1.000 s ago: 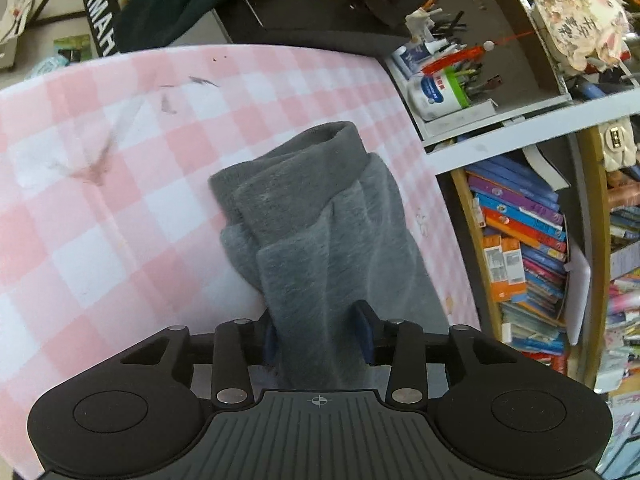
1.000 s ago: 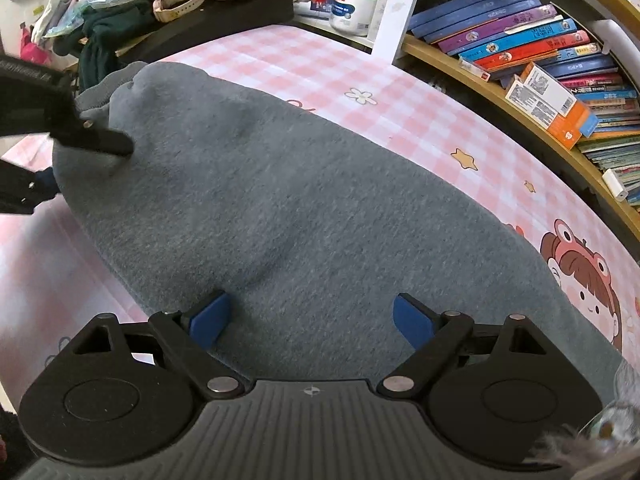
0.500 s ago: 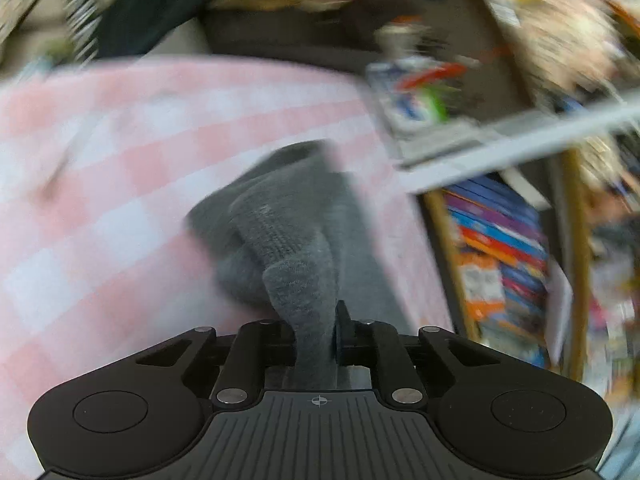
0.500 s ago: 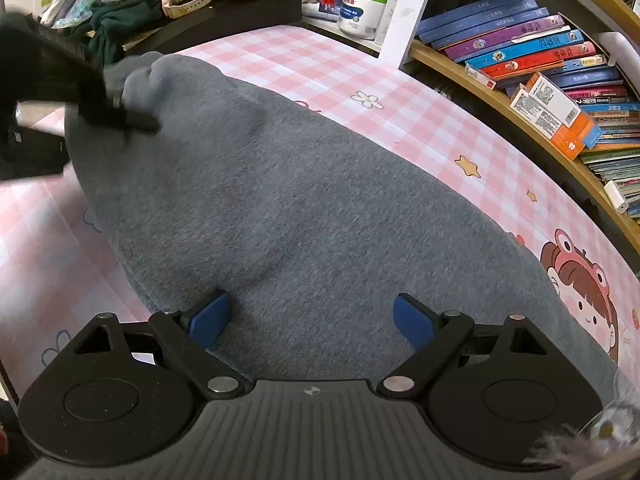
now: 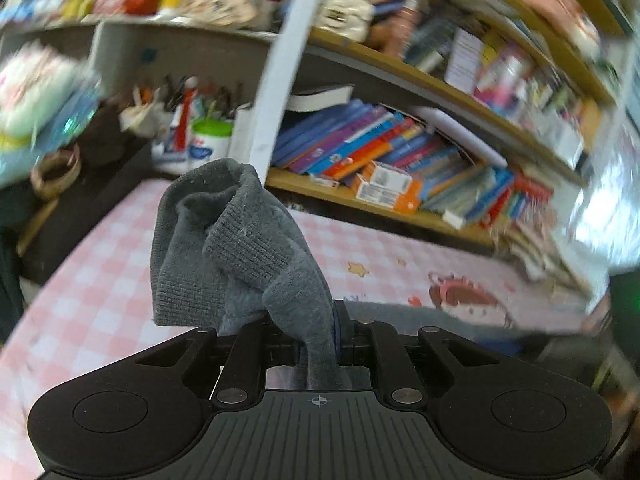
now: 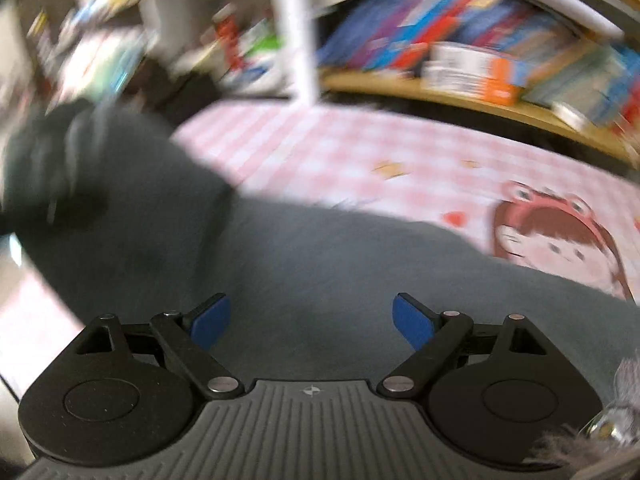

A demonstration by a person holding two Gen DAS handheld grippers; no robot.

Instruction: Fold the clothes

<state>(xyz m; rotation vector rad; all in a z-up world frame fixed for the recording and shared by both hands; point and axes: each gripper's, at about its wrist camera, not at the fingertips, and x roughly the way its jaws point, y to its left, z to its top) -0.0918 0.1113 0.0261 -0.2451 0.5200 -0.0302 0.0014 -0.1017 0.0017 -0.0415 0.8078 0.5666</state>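
A grey sweat garment [image 6: 320, 264] lies across the pink checked tablecloth [image 6: 340, 148]. My left gripper [image 5: 320, 332] is shut on its ribbed cuffed end [image 5: 224, 248] and holds that end lifted above the table, the cloth bunched up between the jaws. In the right wrist view the left gripper [image 6: 44, 184] shows as a dark blur at the left, over the garment. My right gripper [image 6: 310, 320] is open, its blue pads [image 6: 212, 320] spread just above the garment's near part, with nothing between them.
A wooden shelf of books [image 5: 400, 160] runs along the far edge of the table. A white upright post [image 5: 276, 76] and a pen holder [image 5: 208, 140] stand at the far left. A cartoon girl print [image 6: 560, 236] marks the cloth at the right.
My left gripper has shut on the cuffed end, lifted it off the table and swung it toward the bookshelf side. My right gripper has stayed open over the garment; its view has shifted and blurred.
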